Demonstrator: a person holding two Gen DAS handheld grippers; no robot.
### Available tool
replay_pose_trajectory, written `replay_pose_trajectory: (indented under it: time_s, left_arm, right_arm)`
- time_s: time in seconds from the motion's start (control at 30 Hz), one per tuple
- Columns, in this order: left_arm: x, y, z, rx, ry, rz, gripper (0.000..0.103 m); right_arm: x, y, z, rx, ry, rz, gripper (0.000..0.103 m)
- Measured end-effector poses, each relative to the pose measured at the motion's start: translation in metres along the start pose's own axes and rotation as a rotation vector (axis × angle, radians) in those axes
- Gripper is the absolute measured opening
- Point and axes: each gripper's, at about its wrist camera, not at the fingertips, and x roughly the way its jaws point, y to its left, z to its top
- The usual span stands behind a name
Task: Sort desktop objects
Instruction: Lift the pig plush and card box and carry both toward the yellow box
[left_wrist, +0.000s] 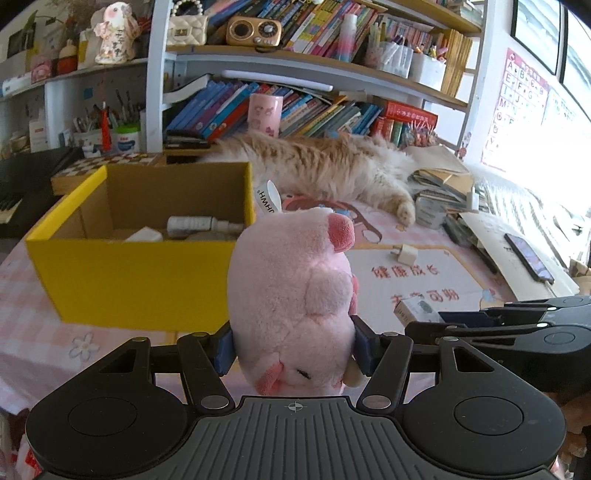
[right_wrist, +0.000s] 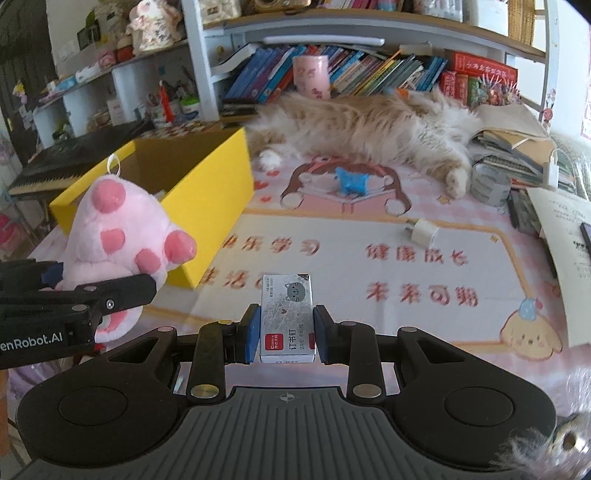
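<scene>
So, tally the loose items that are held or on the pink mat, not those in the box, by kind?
Pink plush toy: 1, in the left hand-held gripper
Staple box: 1, in the right hand-held gripper
White charger plug: 1, on the mat
Blue toy figure: 1, on the mat
Total: 4

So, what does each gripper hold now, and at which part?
The left gripper clamps the pink plush pig at the sides near its head. The right gripper grips the small staple box by its two long sides.
</scene>
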Motion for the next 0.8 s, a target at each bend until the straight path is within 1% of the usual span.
replay_pose_trajectory:
  time_s: [0.47, 0.8]
  left_arm:
    - [-0.036, 0.035, -0.03, 0.001, 0.037, 0.011, 0.061]
    - [-0.056, 0.057, -0.047, -0.029, 0.05, 0.046, 0.061]
  right_arm:
    - [-0.009, 0.055, -0.031, 0.0, 0.024, 0.025, 0.027]
    - [-0.006, 0.086, -0.043, -0.017, 0.059, 0.072, 0.027]
